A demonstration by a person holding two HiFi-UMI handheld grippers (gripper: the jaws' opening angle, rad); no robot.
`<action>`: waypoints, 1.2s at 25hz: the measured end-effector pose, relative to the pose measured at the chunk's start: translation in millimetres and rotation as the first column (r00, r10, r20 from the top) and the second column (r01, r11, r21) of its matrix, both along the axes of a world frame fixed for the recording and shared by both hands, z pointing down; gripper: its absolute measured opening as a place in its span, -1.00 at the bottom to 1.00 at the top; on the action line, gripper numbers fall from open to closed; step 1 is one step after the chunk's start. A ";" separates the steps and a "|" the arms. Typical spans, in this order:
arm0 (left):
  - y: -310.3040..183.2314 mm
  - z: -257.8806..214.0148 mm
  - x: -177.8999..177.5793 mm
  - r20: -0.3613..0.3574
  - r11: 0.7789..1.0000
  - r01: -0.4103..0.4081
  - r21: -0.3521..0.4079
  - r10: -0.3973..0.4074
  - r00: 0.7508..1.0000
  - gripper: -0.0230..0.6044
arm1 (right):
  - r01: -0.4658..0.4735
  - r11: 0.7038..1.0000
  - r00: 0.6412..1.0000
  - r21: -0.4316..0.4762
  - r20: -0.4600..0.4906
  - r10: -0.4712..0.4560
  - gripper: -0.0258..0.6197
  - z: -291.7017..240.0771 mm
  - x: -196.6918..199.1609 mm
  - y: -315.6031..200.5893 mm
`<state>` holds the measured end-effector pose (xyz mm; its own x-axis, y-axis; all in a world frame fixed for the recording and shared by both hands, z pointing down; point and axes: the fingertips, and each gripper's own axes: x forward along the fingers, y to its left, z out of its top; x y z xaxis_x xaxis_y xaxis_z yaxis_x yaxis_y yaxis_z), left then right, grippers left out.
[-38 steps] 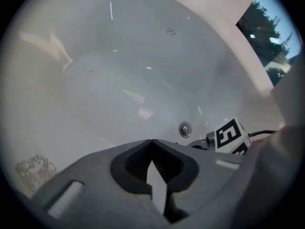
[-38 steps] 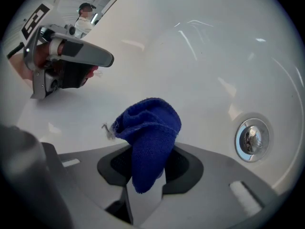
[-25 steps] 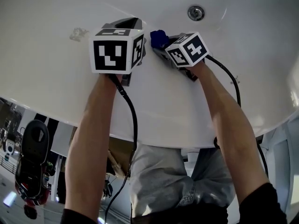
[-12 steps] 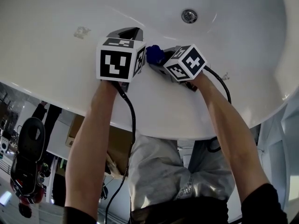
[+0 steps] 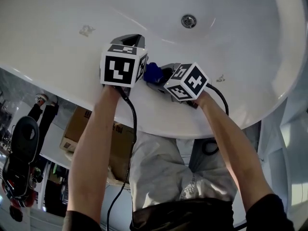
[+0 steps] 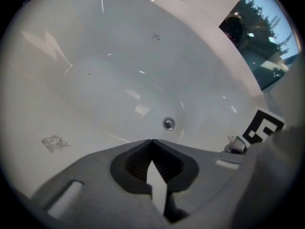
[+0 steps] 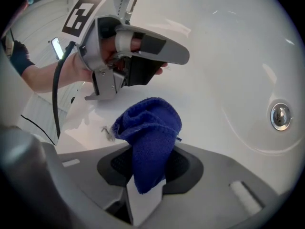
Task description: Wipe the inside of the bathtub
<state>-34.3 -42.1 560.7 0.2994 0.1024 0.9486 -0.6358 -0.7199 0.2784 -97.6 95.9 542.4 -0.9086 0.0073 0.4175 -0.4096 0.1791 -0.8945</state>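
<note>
- bathtub (image 5: 57,13), white: one. we are leaning over its near rim and reaching both grippers onto the near inner wall.
- blue cloth (image 7: 151,123): one. we are pinching its lower fold in the right gripper (image 7: 145,178), jaws clamped on it. the bunched top is sticking out past the tips, in our judgement to serve as the wiping pad. it is hanging close over the tub's wall; we cannot tell whether it is touching.
- left gripper (image 6: 152,144): one. its jaws are pressing together on nothing. we are holding it just beside the cloth, likely idling while the other gripper does the wiping.
- drain (image 5: 188,20): one, lying well apart from the cloth, on the tub floor.
- grey marks (image 5: 86,31) on the wall: two, one to each side of the grippers. we are judging these as likely targets for wiping.
- marker cubes: two, one per gripper.
- black cables: two, trailing back along our forearms.
</note>
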 end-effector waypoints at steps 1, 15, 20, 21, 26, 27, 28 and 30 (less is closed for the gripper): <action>1.8 -3.1 0.9 0.000 1.000 0.006 0.000 -0.006 1.000 -0.92 | 0.011 1.000 1.000 0.006 0.009 -0.011 -0.49 -7.8 -0.4 1.7; 0.2 -37.2 -17.7 0.007 0.998 0.060 0.036 -0.060 0.998 -0.92 | 0.094 0.993 0.966 0.064 0.237 -0.107 -0.49 -107.6 -27.4 17.9; 13.0 -31.1 -50.5 0.029 0.998 0.042 0.047 -0.044 0.999 -0.92 | 0.104 0.991 0.940 0.081 0.318 -0.125 -0.49 -123.9 -58.1 35.3; 16.4 -27.6 -61.2 0.034 0.998 0.041 0.047 -0.042 0.999 -0.92 | 0.109 0.990 0.935 0.086 0.329 -0.132 -0.49 -123.8 -67.9 38.8; 39.9 -1.8 -119.0 0.054 0.999 0.037 0.039 -0.039 0.998 -0.92 | 0.119 0.987 0.921 0.111 0.359 -0.151 -0.49 -112.6 -125.0 57.0; 42.1 -1.4 -118.3 0.055 0.999 0.036 0.037 -0.038 0.998 -0.92 | 0.118 0.987 0.920 0.114 0.361 -0.151 -0.49 -114.1 -124.8 57.0; 44.1 -1.5 -116.4 0.058 0.999 0.034 0.036 -0.036 0.998 -0.92 | 0.116 0.986 0.920 0.117 0.362 -0.151 -0.49 -115.5 -123.1 56.6; 47.7 -1.8 -113.0 0.064 0.999 0.029 0.036 -0.031 0.997 -0.92 | 0.107 0.986 0.922 0.128 0.358 -0.146 -0.49 -116.9 -118.6 54.8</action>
<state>-147.2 5.6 559.0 0.2399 0.0604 0.9689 -0.6734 -0.7086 0.2109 -216.1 150.7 425.5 -0.9923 0.1071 0.0618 -0.0260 0.3075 -0.9512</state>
